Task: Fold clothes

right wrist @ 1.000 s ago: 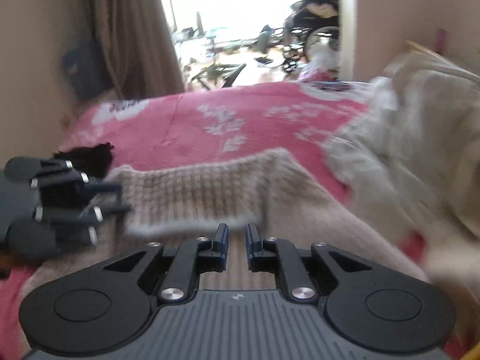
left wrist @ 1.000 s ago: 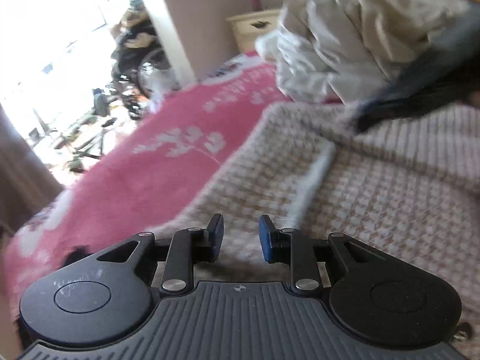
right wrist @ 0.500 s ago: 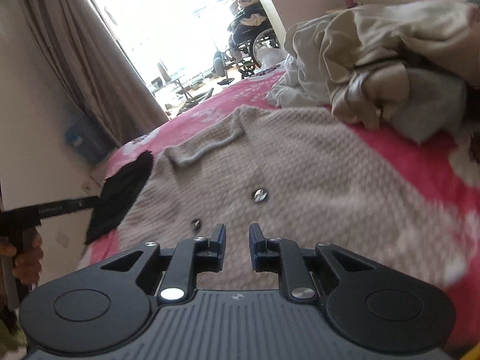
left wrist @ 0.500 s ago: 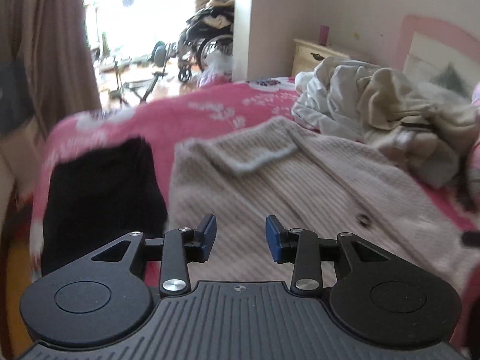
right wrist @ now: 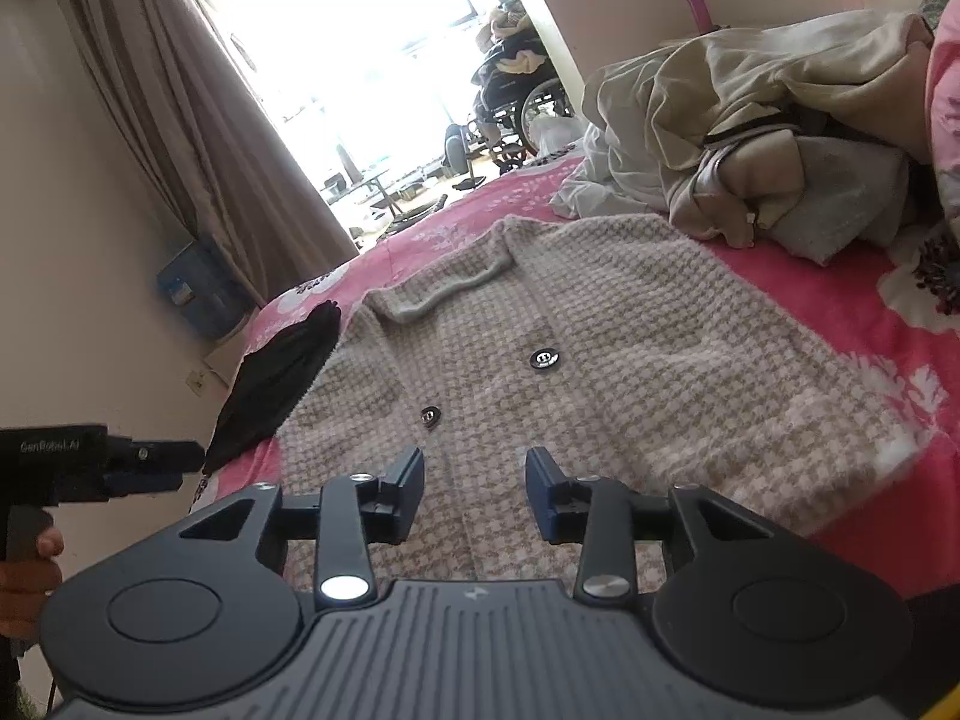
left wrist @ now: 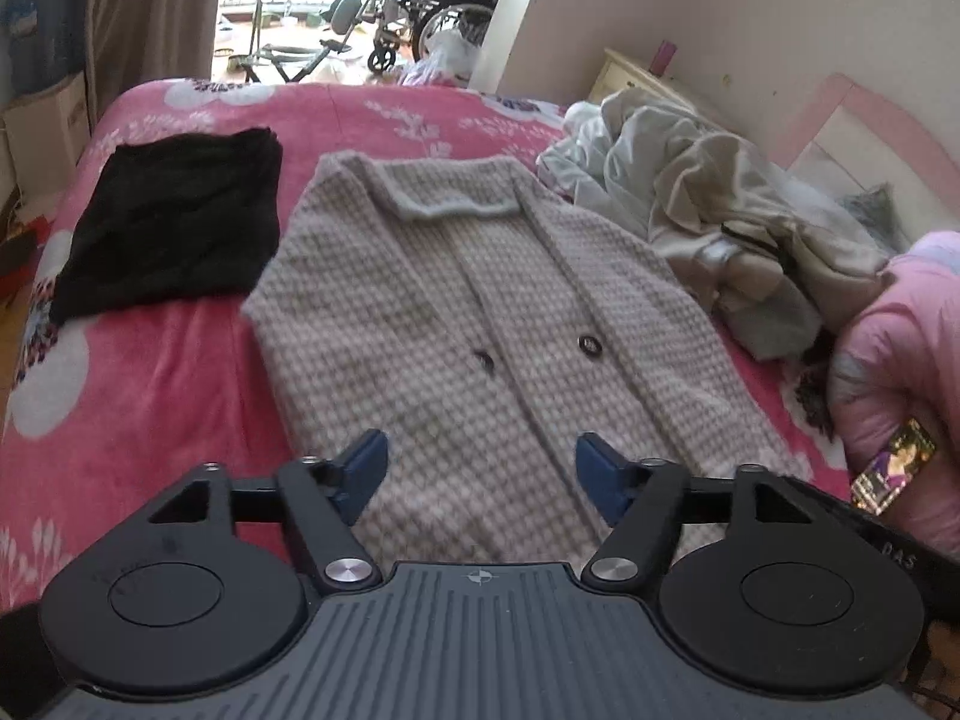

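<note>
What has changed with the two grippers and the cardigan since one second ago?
Both grippers pulled back from the beige cardigan and opened wider: the left gripper and the right gripper now hold nothing. The cardigan stays flat on the pink blanket, black garment beside it.

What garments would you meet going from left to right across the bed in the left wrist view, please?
Folded black garment → beige houndstooth knit cardigan with dark buttons → crumpled pile of cream and grey clothes → pink padded jacket.
</note>
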`<state>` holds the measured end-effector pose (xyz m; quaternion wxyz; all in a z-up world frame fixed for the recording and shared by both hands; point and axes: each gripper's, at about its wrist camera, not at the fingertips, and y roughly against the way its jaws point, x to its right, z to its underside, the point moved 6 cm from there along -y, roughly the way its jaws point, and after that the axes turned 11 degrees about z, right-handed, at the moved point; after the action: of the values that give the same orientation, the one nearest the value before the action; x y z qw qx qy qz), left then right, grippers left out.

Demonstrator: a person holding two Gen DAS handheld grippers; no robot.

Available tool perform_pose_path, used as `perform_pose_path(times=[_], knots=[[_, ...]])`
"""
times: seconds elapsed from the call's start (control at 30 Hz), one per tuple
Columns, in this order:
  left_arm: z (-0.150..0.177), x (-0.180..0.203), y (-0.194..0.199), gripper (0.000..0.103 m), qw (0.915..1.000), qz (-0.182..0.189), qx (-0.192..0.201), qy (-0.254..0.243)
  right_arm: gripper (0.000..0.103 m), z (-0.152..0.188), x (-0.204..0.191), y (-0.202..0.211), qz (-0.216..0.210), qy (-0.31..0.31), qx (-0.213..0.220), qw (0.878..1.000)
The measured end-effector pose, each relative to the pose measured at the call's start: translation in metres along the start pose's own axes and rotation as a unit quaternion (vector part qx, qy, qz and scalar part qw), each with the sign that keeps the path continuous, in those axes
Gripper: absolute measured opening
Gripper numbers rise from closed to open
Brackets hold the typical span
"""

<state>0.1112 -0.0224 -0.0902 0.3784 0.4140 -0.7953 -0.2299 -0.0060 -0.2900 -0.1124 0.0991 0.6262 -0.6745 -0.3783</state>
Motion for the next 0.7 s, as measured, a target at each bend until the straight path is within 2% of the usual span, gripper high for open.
perform_pose_path(times=[0.13, 0.3, 0.43, 0.53, 0.7], knots=[[0.019, -0.002, -0.002, 0.084, 0.9998, -0.011, -0.013, 0.013, 0.041, -0.002, 0.010, 0.008, -0.003, -0.014, 0.010, 1.000], [0.040, -0.028, -0.016, 0.085, 0.9959, -0.065, -0.035, 0.053, 0.043, -0.003, 0.014, 0.010, -0.014, -0.002, 0.015, 1.000], [0.039, -0.058, -0.022, 0.085, 0.9896, -0.102, -0.034, 0.096, 0.042, 0.001, -0.023, 0.000, -0.045, 0.089, -0.002, 0.995], [0.030, -0.075, -0.025, 0.085, 0.9866, -0.120, -0.025, 0.108, 0.042, 0.011, -0.062, -0.012, -0.076, 0.173, -0.021, 0.982], [0.016, -0.106, -0.042, 0.085, 0.9826, -0.131, -0.025, 0.129, 0.042, 0.046, -0.111, -0.049, -0.091, 0.241, -0.070, 0.964]])
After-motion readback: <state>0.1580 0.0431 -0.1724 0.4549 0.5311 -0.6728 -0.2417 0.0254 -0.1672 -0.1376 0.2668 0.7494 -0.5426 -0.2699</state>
